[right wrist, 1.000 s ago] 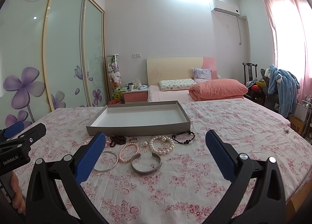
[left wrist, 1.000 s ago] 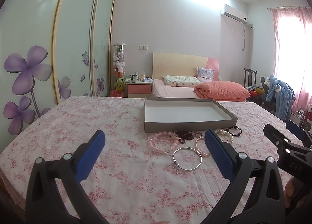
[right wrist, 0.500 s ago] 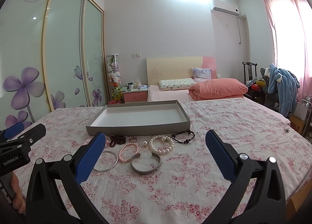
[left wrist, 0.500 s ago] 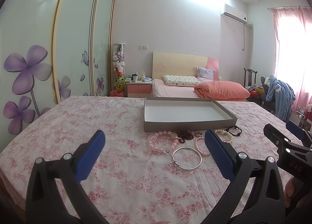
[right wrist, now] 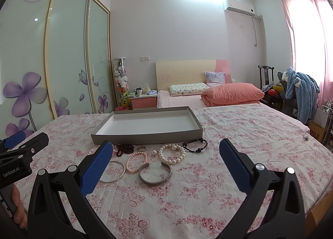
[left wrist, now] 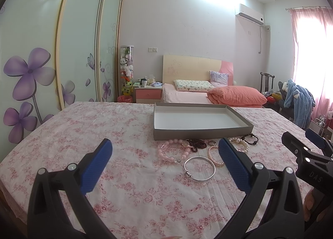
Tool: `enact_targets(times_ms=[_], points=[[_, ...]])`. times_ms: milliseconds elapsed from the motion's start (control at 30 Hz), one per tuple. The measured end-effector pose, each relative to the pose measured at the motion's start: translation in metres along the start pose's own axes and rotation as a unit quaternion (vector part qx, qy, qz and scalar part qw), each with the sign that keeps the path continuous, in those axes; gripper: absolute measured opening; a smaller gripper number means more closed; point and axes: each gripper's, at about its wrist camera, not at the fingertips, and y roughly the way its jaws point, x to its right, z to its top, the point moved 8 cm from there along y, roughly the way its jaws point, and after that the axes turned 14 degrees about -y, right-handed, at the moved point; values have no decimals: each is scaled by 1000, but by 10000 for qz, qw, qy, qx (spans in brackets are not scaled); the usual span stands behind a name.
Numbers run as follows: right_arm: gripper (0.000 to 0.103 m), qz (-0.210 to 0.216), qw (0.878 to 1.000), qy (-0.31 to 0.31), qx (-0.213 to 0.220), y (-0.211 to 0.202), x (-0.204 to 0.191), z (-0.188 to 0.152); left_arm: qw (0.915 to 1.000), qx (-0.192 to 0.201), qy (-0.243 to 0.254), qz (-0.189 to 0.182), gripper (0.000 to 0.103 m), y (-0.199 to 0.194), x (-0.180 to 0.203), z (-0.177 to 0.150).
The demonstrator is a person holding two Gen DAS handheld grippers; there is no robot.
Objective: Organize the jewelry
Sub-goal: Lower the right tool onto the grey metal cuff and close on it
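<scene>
Your biggest piece is the grey tray (right wrist: 145,135), a light, stiff cardboard thing lying empty on the floral bedspread (right wrist: 239,145). It needs no lifting; treat it as the target.

Just in front of its near wall the jewelry lies in a loose cluster. The flat cuff bangle (right wrist: 155,174) and the thin silver bangle (left wrist: 199,168) are rigid, smooth and likely slippery, so pinch across the band rather than the outer curve. The white pearl bracelet (right wrist: 171,153), the pink bead bracelet (left wrist: 169,151), the small pink pearl strand (right wrist: 136,162) and the black bead strand (right wrist: 195,145) are light and floppy; take one side of the loop and let the rest hang. The dark strand (right wrist: 124,149) looks tangled, though the view is too small to be sure.

Your left gripper (left wrist: 164,164) and right gripper (right wrist: 164,164) both hover low over the bed short of the cluster, jaws spread wide and holding nothing.
</scene>
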Motion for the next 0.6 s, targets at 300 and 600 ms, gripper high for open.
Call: enact_targets(times_ms=[300, 600], points=[[101, 45, 9999, 26, -140, 3, -3, -3, 9999, -88, -18, 47, 99, 0, -3, -2], [101, 463, 9870, 219, -1522, 56, 1, -45, 9965, -813, -156, 110, 99, 33, -13, -27]])
